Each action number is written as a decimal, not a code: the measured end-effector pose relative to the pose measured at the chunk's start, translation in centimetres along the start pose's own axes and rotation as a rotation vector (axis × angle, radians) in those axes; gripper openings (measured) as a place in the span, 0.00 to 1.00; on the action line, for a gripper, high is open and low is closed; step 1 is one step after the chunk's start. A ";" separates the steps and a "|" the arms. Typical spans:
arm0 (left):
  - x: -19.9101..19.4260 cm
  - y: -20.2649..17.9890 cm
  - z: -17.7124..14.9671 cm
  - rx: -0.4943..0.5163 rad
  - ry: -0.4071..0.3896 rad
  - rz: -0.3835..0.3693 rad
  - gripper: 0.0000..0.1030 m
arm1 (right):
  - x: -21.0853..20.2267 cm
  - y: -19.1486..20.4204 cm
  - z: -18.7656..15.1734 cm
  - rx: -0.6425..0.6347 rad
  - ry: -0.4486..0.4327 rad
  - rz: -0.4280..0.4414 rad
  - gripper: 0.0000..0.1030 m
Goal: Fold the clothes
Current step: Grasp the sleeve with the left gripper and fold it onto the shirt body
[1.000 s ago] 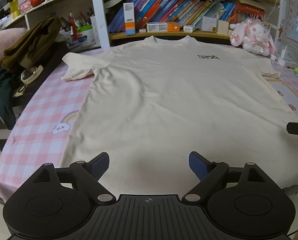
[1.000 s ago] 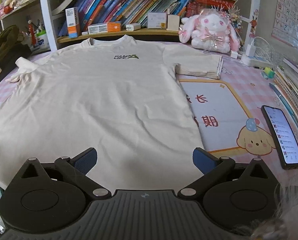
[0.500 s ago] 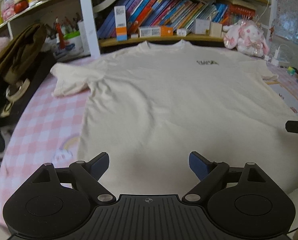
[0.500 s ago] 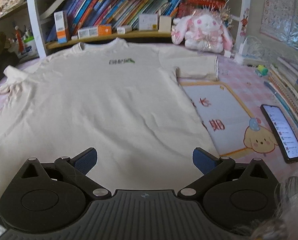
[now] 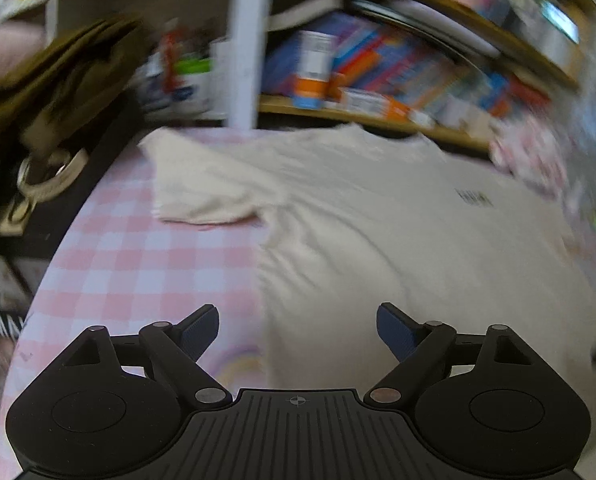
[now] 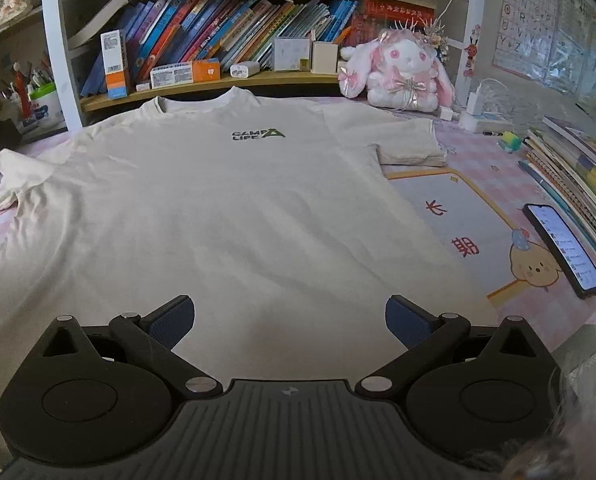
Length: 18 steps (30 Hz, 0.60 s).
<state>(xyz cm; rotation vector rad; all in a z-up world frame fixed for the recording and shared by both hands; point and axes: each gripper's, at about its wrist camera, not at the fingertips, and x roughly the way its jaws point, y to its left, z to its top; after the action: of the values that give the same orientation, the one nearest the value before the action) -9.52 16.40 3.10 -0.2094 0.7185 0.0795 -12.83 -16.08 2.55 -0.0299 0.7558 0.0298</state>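
Observation:
A cream T-shirt [image 6: 226, 208] with a small green chest logo lies spread flat, front up, on the pink checked table, collar toward the bookshelf. The left wrist view is blurred; there the shirt [image 5: 398, 240] fills the right half, its left sleeve [image 5: 202, 192] lying on the cloth. My left gripper [image 5: 298, 330] is open and empty above the shirt's left side edge. My right gripper [image 6: 290, 316] is open and empty above the shirt's lower middle. The right sleeve [image 6: 410, 144] lies flat.
A phone [image 6: 562, 248] and stacked books [image 6: 578, 176] lie at the table's right. A plush rabbit [image 6: 402, 72] sits at the back right. A bookshelf [image 6: 218, 48] runs behind. Dark clothes [image 5: 58, 92] hang at the left. A printed mat [image 6: 478, 220] lies beside the shirt.
My left gripper has swung left and forward toward the shirt's left sleeve side, blurring its view. My right gripper has shifted slightly closer over the shirt. Both remain open.

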 end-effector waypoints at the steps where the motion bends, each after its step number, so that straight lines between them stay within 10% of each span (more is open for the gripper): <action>1: 0.5 1.0 0.7 -0.046 0.004 -0.002 0.73 | -0.2 0.5 -0.1 -0.004 0.003 -0.007 1.00; 5: 3.0 5.4 2.7 -0.266 0.032 0.005 0.48 | -0.8 1.9 -0.5 -0.024 0.016 -0.034 1.00; 18: 9.3 13.4 5.2 -0.825 0.024 -0.058 0.41 | -2.1 2.8 -1.7 -0.021 0.053 -0.138 1.00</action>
<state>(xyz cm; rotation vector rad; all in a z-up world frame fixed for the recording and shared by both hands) -1.07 30.58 -1.42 -1.0201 0.6708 0.3182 -15.67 -13.42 2.70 -0.1029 0.8045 -0.0951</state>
